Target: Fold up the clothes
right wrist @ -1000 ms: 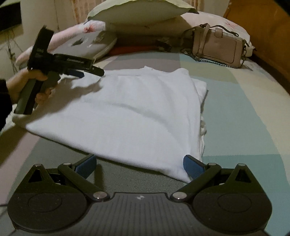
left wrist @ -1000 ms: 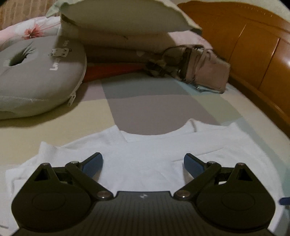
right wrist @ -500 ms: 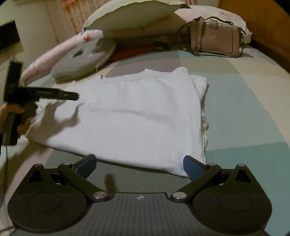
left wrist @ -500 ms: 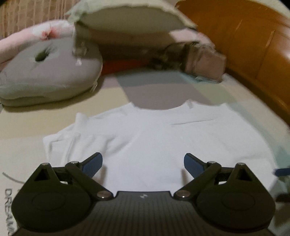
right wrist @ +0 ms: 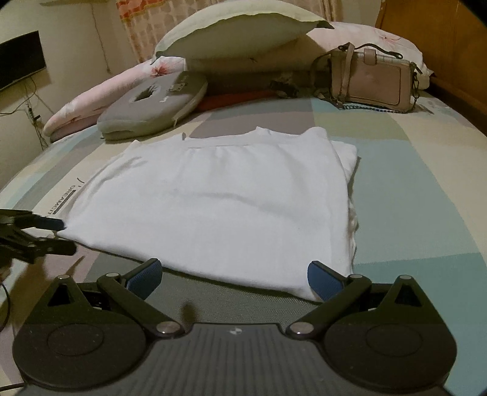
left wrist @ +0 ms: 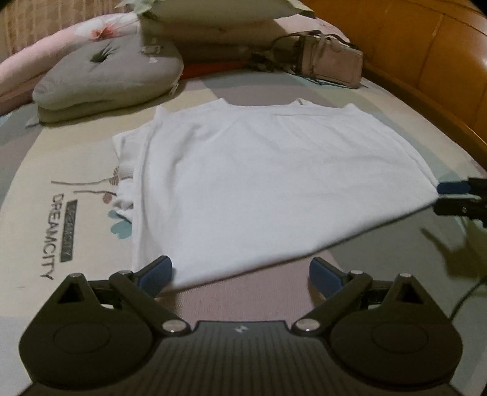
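A white shirt (left wrist: 268, 182) lies flat on the bed, sleeves folded in, collar toward the pillows; it also shows in the right wrist view (right wrist: 219, 201). My left gripper (left wrist: 240, 274) is open and empty at the shirt's near left hem corner, its left pad touching the cloth edge. My right gripper (right wrist: 234, 278) is open and empty at the near right hem corner. Each gripper shows at the edge of the other's view: the right gripper (left wrist: 453, 196), the left gripper (right wrist: 45, 234).
A grey ring cushion (left wrist: 109, 73), stacked pillows (right wrist: 240, 27) and a pink handbag (right wrist: 374, 80) lie at the head of the bed. A wooden bed frame (left wrist: 426, 67) runs along the right. The patchwork sheet (right wrist: 411, 189) surrounds the shirt.
My left gripper has pulled back from the collar end to the hem, so the whole shirt shows. The right gripper has stayed at the hem, open throughout.
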Demonstrator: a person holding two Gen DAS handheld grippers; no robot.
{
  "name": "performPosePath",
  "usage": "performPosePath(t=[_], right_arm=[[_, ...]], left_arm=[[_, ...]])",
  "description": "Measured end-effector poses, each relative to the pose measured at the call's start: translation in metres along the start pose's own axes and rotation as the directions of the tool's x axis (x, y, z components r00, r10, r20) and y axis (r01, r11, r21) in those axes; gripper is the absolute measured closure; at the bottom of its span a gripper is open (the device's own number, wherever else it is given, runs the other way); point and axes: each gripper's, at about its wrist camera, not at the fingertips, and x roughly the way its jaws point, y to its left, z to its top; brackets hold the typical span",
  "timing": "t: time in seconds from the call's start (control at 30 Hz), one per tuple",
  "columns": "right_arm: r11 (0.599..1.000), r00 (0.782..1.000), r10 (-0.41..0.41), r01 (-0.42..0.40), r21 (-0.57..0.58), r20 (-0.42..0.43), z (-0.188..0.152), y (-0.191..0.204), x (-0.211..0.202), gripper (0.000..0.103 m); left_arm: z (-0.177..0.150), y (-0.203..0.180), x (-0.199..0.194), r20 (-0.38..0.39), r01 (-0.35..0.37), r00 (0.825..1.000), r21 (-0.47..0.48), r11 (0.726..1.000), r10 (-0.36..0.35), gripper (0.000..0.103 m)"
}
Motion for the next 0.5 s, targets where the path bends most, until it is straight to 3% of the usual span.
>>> performPosePath(t=[0.17, 0.37, 0.4, 0.43, 0.5], right_arm=[[1.000, 1.000, 0.015, -0.015, -0.010, 0.015, -0.001, 0.003, 0.001, 0.000], [0.984, 0.995, -0.092, 0.096, -0.149, 0.034, 0.004, 0.018, -0.012, 0.000], [0.976, 0.994, -0.098, 0.104, -0.189, 0.040, 0.005, 0.021, -0.016, 0.000], [0.960, 0.992, -0.121, 0.127, -0.248, 0.041, 0.005, 0.026, -0.020, 0.000], [0.907, 0.983, -0.176, 0.180, -0.382, 0.047, 0.003, 0.036, -0.025, 0.000]], left_arm=[[0.003, -0.001, 0.001, 0.019, -0.004, 1.000, 0.005, 1.000, 0.004, 0.006], [-0.002, -0.016, -0.010, 0.019, -0.063, 0.998, 0.128, 0.990, 0.061, 0.007], [-0.003, -0.020, -0.013, 0.024, -0.084, 0.996, 0.172, 0.982, 0.081, 0.007], [-0.005, -0.028, -0.018, 0.041, -0.129, 0.992, 0.262, 0.956, 0.123, 0.007], [-0.011, -0.043, -0.022, 0.089, -0.226, 0.974, 0.421, 0.878, 0.208, 0.006]])
